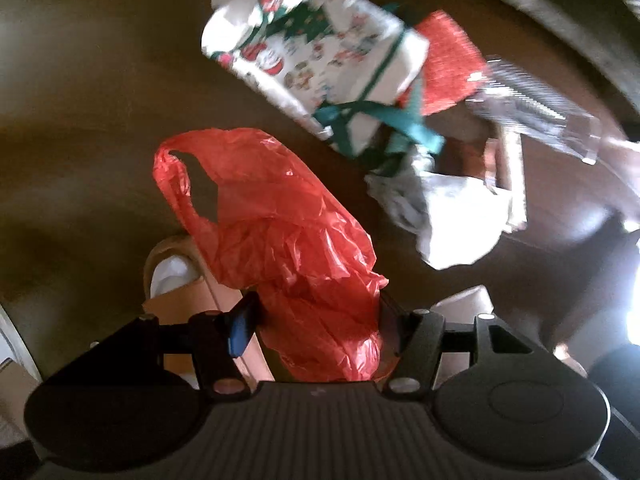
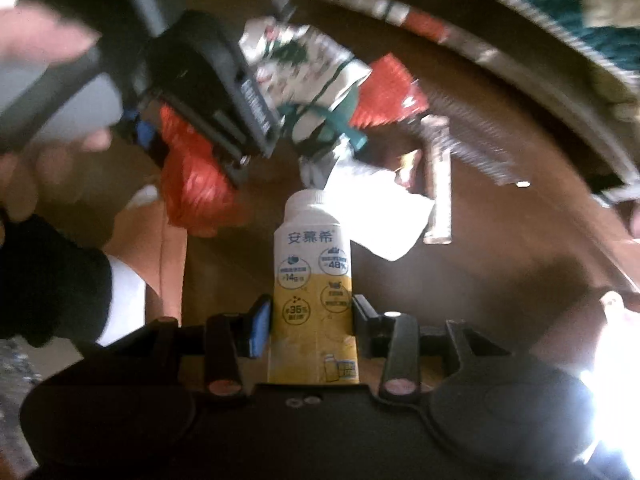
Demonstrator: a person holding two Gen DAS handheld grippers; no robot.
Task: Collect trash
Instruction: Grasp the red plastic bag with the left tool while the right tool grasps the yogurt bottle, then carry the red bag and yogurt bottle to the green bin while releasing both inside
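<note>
My left gripper (image 1: 316,316) is shut on a crumpled red plastic bag (image 1: 280,220), which hangs from its fingers above the brown surface (image 1: 80,120). The same red bag (image 2: 196,184) shows at the left of the right wrist view. Between the fingers of my right gripper (image 2: 312,318) stands a white and yellow drink bottle (image 2: 312,256) with a white cap, and both pads press its sides. Further trash lies beyond: Christmas-print wrapping with green ribbon (image 1: 320,52), a red packet (image 1: 448,64), crumpled white paper (image 1: 452,216) and a clear striped wrapper (image 1: 532,108).
A brown paper bag or box (image 1: 176,304) with something white inside sits below the left gripper. A person's hand (image 2: 44,40) and dark sleeve (image 2: 48,280) fill the left of the right wrist view. The surface's curved edge (image 2: 520,80) runs along the upper right.
</note>
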